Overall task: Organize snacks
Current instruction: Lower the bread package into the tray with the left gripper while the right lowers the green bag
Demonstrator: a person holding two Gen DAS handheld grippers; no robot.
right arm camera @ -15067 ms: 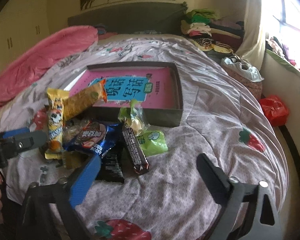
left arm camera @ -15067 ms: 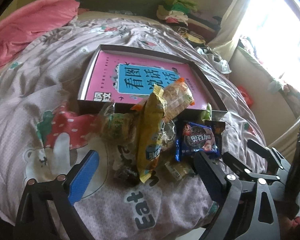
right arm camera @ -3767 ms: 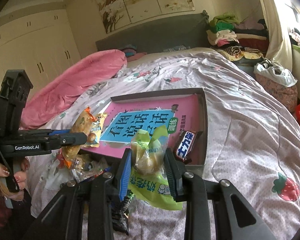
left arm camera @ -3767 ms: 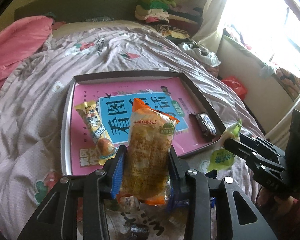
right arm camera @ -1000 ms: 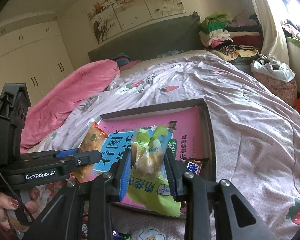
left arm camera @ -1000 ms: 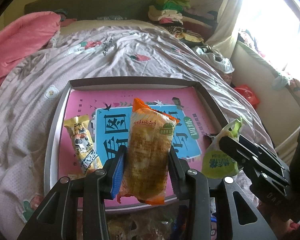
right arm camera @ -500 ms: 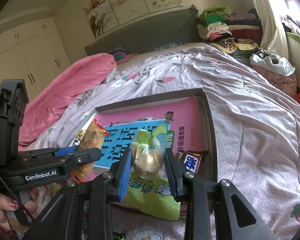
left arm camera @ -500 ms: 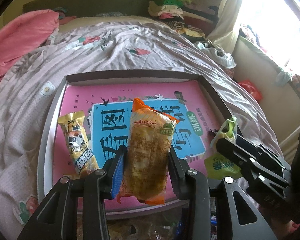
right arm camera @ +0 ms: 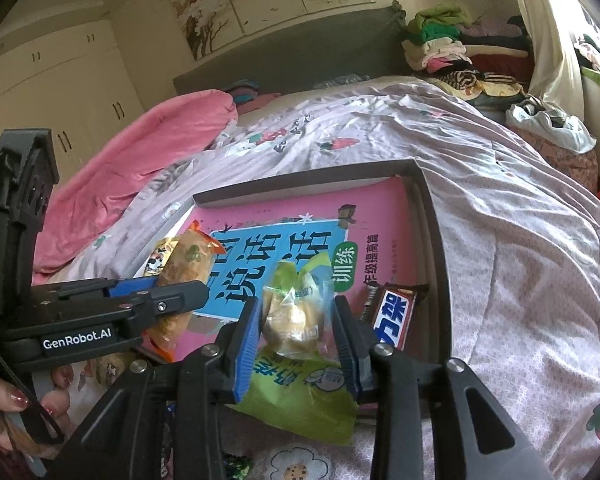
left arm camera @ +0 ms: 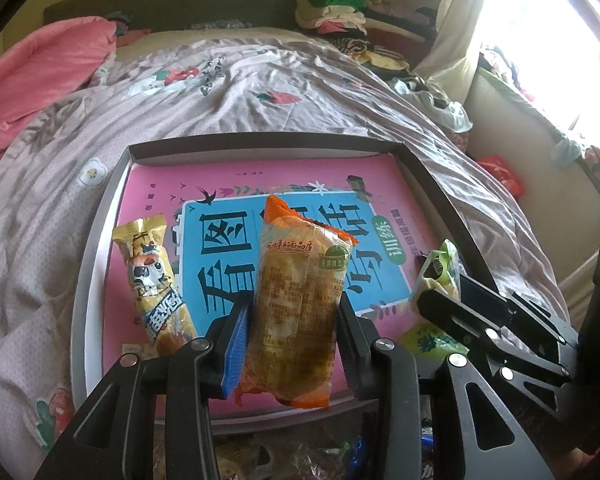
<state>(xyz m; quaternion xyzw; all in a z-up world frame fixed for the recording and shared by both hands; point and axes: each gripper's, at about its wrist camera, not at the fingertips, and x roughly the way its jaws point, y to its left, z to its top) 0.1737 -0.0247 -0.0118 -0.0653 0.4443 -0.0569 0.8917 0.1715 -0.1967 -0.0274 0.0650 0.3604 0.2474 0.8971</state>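
Snacks filled both my grippers: left gripper [left arm camera: 292,344] clamped the orange packet [left arm camera: 296,308], right gripper [right arm camera: 296,344] the green bag [right arm camera: 300,384]; releasing carelessly risked overshooting the tray [left arm camera: 432,184].

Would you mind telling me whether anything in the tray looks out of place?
Nothing stands out: the yellow snack and chocolate bar lie flat in the tray, and each gripper holds its packet intact.
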